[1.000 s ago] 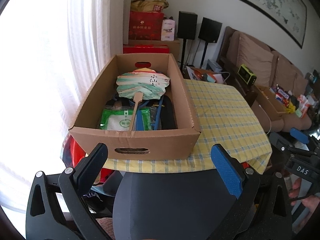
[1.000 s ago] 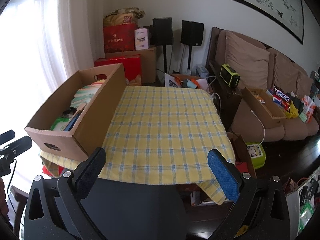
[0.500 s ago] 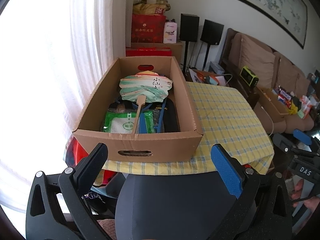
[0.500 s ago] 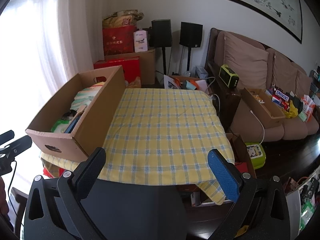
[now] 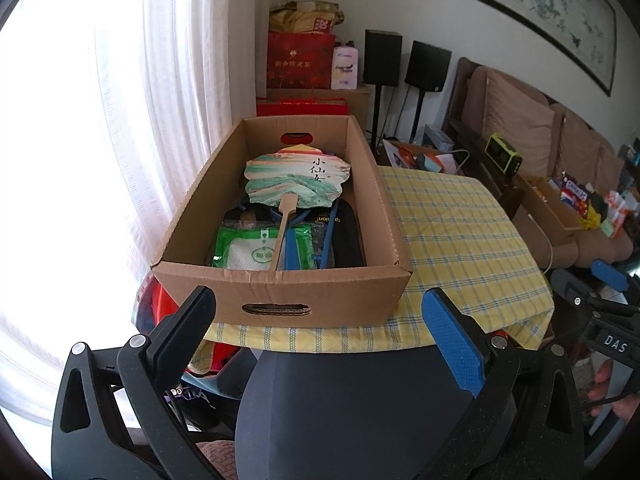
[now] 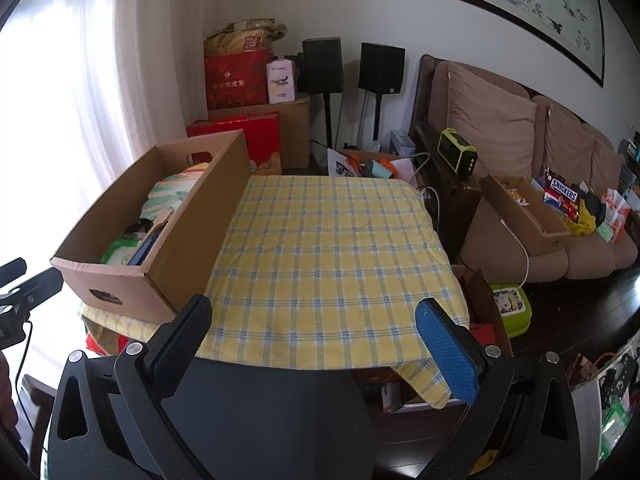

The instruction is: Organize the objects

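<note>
a home living room: a brown sofa with cushions, a framed ink painting on the wall, two black speakers on stands, sheer white curtains, red gift boxes.

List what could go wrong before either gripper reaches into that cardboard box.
1. The fan lies loose on top of the pile in the cardboard box; grabbing its thin handle may tilt it or drag the blue cords beneath it.
2. The box sits at the table's left edge, so a push could slide it off.
3. The tablecloth overhangs the near edge; open fingers might snag it.
</note>
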`<state>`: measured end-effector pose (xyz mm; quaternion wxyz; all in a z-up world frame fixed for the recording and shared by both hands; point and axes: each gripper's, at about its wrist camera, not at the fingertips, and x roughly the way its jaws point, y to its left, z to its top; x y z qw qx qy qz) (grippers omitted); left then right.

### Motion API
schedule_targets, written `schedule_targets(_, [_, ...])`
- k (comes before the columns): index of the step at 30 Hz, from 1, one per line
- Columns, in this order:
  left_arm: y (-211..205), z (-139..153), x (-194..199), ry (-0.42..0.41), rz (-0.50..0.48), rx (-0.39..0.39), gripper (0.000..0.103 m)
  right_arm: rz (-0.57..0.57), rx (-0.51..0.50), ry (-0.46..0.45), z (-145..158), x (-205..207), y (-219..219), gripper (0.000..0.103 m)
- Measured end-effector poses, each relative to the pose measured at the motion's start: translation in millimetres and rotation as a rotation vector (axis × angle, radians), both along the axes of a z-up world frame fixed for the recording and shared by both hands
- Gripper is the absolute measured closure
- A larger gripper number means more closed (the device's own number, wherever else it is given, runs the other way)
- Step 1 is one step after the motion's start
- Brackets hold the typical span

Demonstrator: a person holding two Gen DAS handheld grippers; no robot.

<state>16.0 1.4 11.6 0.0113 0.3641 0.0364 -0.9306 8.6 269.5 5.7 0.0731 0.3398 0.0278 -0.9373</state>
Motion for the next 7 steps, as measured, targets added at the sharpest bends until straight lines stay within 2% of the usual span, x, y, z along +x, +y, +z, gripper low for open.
schedule_targets(7, [0.6,-0.8,-0.6,0.003,0.006,-0.016,0.0,0.002,-0.001,0.003,0.3,0.1,1.0,0.0])
